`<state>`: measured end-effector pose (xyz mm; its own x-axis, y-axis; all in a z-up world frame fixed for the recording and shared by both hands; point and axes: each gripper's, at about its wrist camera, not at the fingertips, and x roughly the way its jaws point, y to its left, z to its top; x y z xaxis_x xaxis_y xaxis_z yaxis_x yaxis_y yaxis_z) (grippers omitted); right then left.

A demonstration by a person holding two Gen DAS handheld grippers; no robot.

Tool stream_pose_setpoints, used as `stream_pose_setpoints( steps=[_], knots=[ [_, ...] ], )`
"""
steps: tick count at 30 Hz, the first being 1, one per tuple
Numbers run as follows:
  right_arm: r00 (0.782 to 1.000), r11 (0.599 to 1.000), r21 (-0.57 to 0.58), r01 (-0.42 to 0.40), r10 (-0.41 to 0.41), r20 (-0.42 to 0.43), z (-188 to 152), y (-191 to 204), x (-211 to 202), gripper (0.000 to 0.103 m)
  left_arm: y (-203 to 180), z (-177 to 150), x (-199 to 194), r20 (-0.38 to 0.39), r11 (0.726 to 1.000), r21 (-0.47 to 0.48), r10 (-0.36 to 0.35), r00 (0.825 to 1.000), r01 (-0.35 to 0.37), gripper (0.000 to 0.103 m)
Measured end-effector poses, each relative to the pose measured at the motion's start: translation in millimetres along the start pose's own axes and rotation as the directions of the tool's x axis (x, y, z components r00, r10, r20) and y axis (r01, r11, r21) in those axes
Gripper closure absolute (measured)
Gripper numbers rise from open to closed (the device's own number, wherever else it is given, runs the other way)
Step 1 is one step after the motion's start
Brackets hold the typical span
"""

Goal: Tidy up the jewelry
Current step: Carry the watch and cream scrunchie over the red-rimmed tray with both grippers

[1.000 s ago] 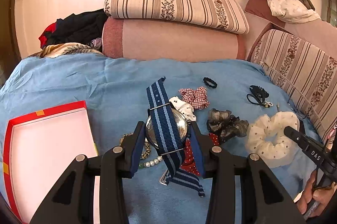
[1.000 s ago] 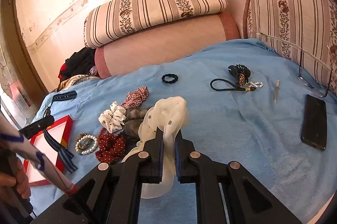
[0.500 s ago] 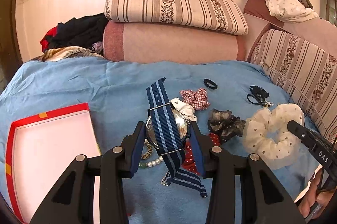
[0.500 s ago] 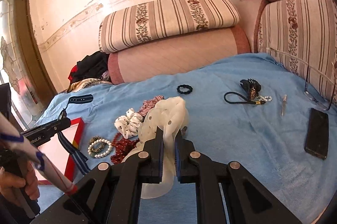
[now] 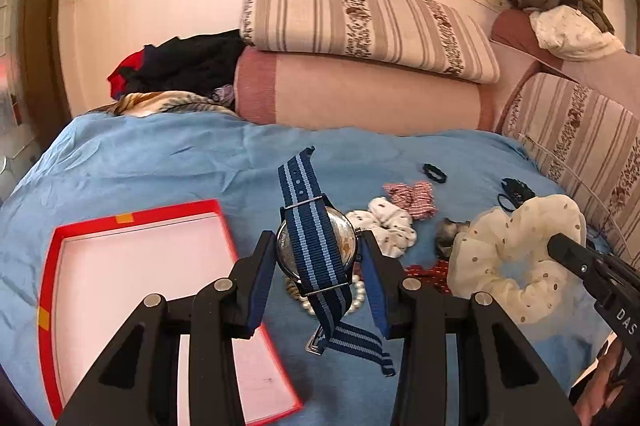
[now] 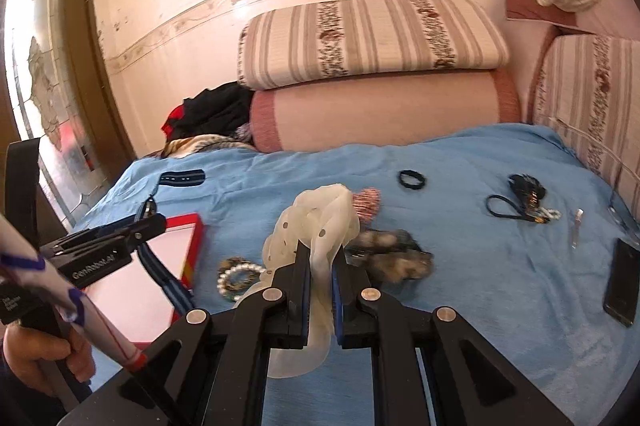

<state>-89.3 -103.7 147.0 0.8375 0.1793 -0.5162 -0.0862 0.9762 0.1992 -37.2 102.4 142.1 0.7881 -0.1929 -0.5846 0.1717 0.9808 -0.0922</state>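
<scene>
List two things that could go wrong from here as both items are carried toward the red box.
1. The watch is clamped only by its case edges in the left gripper; its loose striped strap could snag.
2. The cream scrunchie in the right gripper could slip free or crowd the red box.

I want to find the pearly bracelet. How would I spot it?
Look on the blue bedspread, just right of the red box. The pearl bracelet lies there curled beside a brown beaded one; only it has round white beads, unlike the soft cloth scrunchies nearby.

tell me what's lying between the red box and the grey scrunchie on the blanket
In the right wrist view, a pearl bracelet lies between the red box and grey scrunchie.
</scene>
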Motion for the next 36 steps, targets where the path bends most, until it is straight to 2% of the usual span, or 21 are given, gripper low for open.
stream_pose_setpoints(
  steps=[10,20,28,36],
  knots=[
    [0.998,0.998,-0.043,-0.056,0.055,-0.015,18,44,15,0.093,34,8,-12,0.04,0.996,-0.061,0.064,0.997,-0.061,0.062],
    [0.994,0.992,-0.059,-0.109,0.107,-0.034,31,83,37,0.093,73,15,-18,0.049,0.983,-0.132,0.137,0.989,-0.129,0.062],
    [0.983,0.984,-0.042,-0.173,0.169,-0.071,40,121,66,0.093,130,22,-18,0.032,0.948,-0.223,0.239,0.97,-0.226,0.062],
    [0.962,0.969,-0.041,-0.245,0.238,-0.131,41,166,104,0.093,192,18,-9,-0.037,0.91,-0.304,0.287,0.957,-0.284,0.062]
  ],
)
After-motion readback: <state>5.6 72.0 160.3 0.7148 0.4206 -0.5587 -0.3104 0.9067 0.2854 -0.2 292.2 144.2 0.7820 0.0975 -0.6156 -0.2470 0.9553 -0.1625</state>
